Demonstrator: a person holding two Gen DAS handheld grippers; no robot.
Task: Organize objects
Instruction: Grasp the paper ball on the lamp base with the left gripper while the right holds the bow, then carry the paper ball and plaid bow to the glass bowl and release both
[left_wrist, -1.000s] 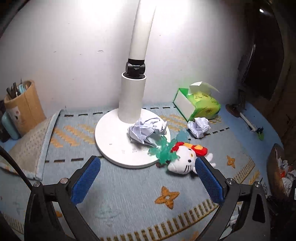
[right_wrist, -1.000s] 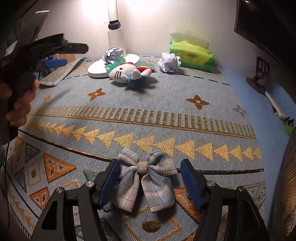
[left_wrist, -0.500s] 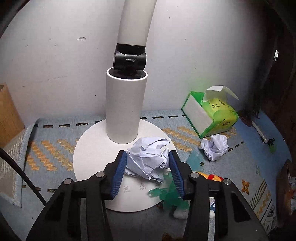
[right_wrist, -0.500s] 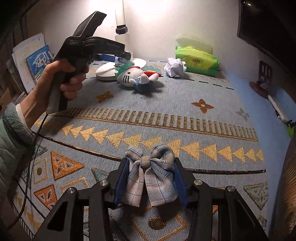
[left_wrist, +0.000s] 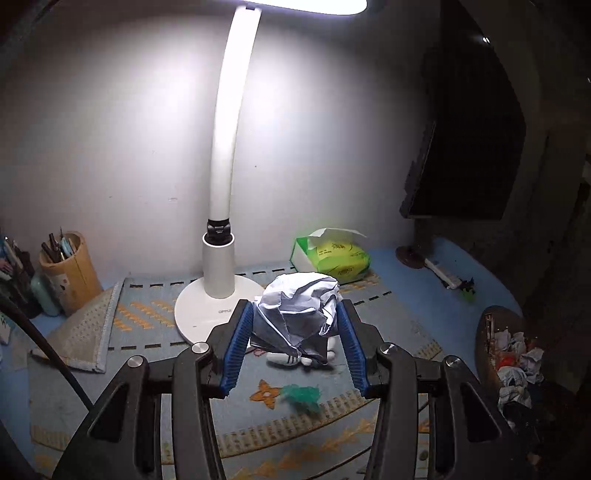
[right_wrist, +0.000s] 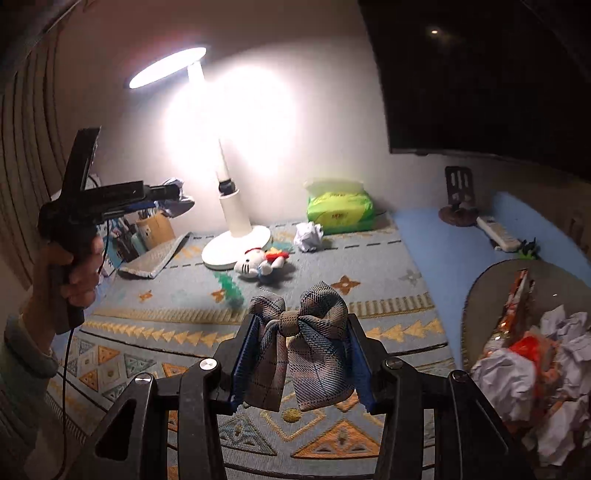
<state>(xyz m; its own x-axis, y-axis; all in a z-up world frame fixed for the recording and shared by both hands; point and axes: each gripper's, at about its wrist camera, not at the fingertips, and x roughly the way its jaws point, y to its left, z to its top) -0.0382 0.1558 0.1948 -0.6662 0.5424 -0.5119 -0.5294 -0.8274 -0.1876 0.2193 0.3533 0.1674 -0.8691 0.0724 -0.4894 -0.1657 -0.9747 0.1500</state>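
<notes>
My left gripper is shut on a crumpled white paper ball and holds it high above the patterned mat; it also shows in the right wrist view with the paper ball. My right gripper is shut on a plaid fabric bow, lifted off the mat. A white cat plush lies by the lamp base; in the left wrist view only its lower part shows under the paper. A green fuzzy thing is beside it. A second paper ball lies near the tissue pack.
A white desk lamp stands at the back, lit. A green tissue pack is right of it. A bin with crumpled paper is at the right. A pen holder and a folded cloth are at the left.
My left gripper has lifted the paper ball off the lamp base and pulled back. My right gripper has lifted the bow off the mat. The green fuzzy thing has moved away from the plush.
</notes>
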